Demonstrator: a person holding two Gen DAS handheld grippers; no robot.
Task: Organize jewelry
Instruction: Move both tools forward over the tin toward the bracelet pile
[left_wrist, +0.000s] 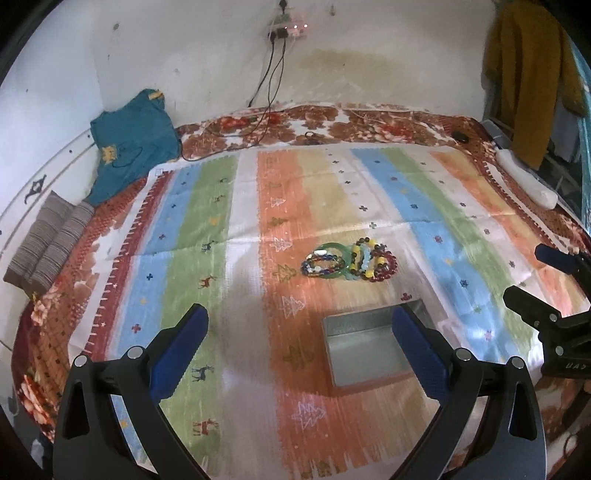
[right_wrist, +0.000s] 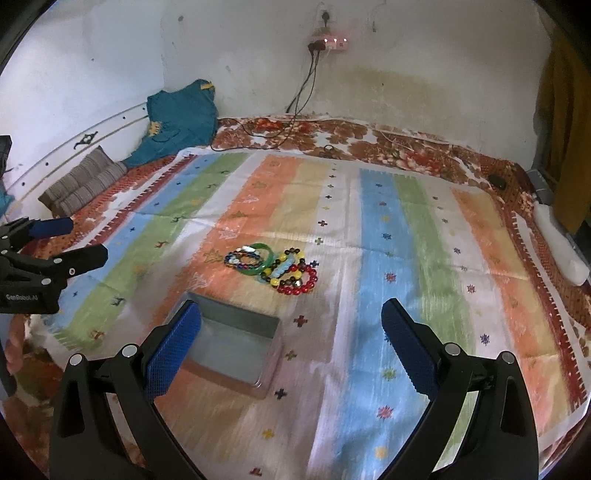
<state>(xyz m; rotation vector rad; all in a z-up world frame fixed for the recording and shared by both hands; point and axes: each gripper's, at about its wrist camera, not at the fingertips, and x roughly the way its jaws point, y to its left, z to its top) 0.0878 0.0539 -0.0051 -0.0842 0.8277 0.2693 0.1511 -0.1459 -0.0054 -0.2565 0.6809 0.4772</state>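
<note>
Both grippers hover over the bed, jaws wide, holding nothing: left gripper (left_wrist: 299, 347), right gripper (right_wrist: 291, 339). Bracelets (left_wrist: 349, 261) lie piled on the striped cloth (left_wrist: 207, 206), just beyond the open metal box (left_wrist: 364, 350). Box partly hidden behind gripper fingers; motion blur smears the beads.

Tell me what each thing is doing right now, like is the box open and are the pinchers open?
Left gripper: open, holding nothing.
Right gripper: open, holding nothing.
Metal box: open, no lid on it, nothing inside.
Bracelets: heaped together on the striped cloth, beyond the box, not in it.
Power strip: on the wall, lights glowing, cables plugged in.
</note>
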